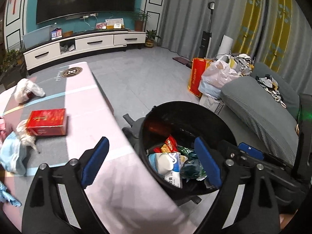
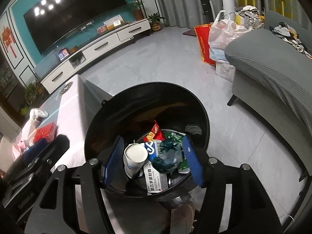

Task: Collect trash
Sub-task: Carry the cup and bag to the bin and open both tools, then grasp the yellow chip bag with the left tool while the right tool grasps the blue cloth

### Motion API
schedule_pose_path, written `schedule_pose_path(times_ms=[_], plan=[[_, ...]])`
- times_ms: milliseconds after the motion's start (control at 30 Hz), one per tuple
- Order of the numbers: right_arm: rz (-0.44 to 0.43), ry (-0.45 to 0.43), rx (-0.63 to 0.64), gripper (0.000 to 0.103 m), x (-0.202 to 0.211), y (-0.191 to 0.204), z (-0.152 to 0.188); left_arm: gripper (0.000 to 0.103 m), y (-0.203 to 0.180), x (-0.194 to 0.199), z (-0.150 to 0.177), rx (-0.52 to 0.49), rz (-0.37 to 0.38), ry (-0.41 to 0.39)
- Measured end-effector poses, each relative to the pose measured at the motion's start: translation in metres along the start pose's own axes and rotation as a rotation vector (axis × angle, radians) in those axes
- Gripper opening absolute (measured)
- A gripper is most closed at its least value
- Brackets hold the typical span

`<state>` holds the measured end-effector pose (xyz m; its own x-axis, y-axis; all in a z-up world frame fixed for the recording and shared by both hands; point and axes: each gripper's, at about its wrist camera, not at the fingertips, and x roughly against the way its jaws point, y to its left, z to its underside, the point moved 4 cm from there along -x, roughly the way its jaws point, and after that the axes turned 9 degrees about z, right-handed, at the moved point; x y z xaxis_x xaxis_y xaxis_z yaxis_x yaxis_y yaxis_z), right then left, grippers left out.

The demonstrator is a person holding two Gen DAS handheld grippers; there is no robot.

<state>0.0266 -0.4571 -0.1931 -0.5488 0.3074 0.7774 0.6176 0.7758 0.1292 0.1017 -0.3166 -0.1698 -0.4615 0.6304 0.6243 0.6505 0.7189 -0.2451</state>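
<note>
Looks like the drop-off step: both grippers are hanging over the black bin at lower centre. The right gripper is gaping, nothing between its pads, with the paper cup lying in the bin below. The left gripper is standing wide and empty too. Next I'd guess it's swinging left to the table for the red box and blue mask.

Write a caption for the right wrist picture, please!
Open right claw above the black bin holding a paper cup.
</note>
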Motion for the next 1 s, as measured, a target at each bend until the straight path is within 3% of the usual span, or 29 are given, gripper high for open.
schedule_pose_path(times_ms=[167, 333, 533, 633, 833, 1000], plan=[[-0.005, 0.0, 0.024, 0.074, 0.001, 0.012, 0.0, 0.098, 0.019, 0.019, 0.012, 0.023, -0.032, -0.011], [-0.035, 0.003, 0.043, 0.083, 0.003, 0.031, 0.002, 0.1, 0.045, 0.035, 0.032, 0.07, -0.05, 0.035], [-0.06, 0.002, 0.09, 0.084, 0.006, 0.066, 0.011, 0.1, 0.081, 0.069, 0.058, 0.065, -0.045, 0.085], [-0.083, 0.007, 0.122, 0.084, 0.006, 0.085, 0.018, 0.1, 0.107, 0.099, 0.062, 0.086, -0.047, 0.038], [-0.169, -0.026, 0.242, 0.084, 0.021, 0.129, 0.037, 0.1, 0.172, 0.173, 0.056, 0.244, -0.087, -0.119], [-0.256, -0.037, 0.369, 0.084, 0.039, 0.17, 0.063, 0.1, 0.228, 0.228, 0.058, 0.378, -0.198, -0.212]])
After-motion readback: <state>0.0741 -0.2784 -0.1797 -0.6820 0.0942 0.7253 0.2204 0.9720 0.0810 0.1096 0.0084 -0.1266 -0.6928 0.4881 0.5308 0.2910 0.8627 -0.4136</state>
